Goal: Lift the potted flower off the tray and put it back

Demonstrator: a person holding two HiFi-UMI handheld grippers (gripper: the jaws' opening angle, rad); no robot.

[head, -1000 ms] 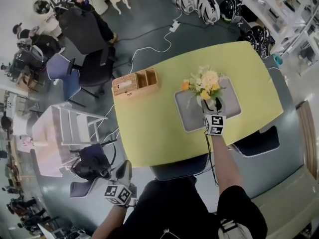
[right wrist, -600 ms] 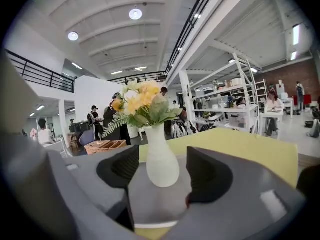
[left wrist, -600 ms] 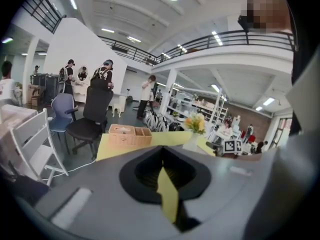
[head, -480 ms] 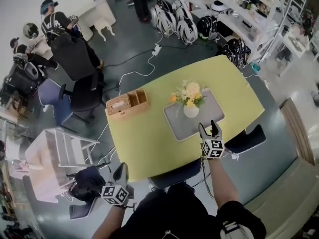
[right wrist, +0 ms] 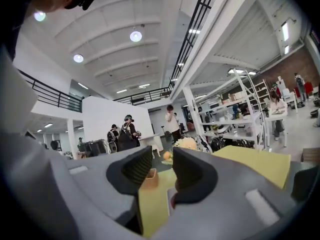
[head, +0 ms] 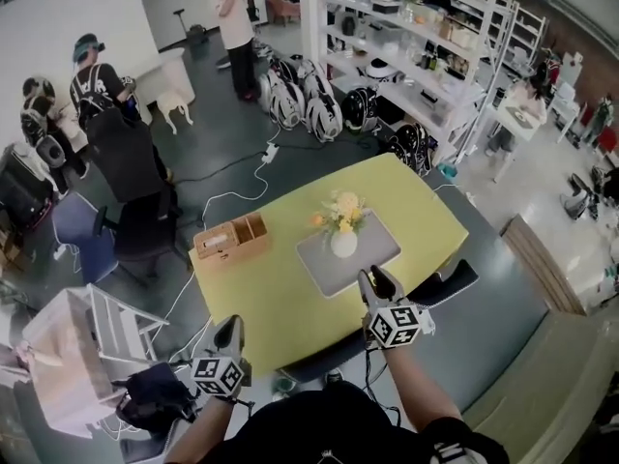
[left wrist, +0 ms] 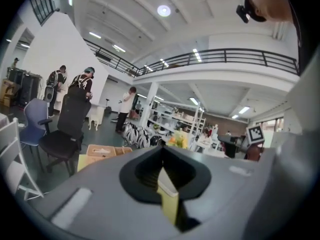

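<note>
One potted flower (head: 342, 228) on one tray (head: 372, 259), ahead of the empty right gripper's (head: 373, 275) closing jaws; left gripper (head: 230, 325) pinched together.

surface: yellow-green table (head: 261, 298) | on it: grey tray (head: 324, 269), mid-right | wicker box (head: 230, 240), left edge

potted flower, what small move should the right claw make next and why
Probably just ease the right claw back toward the person and rest. The potted flower stands upright on the tray, apart from the claw, whose jaws are closing on nothing, so the put-back looks done.
</note>
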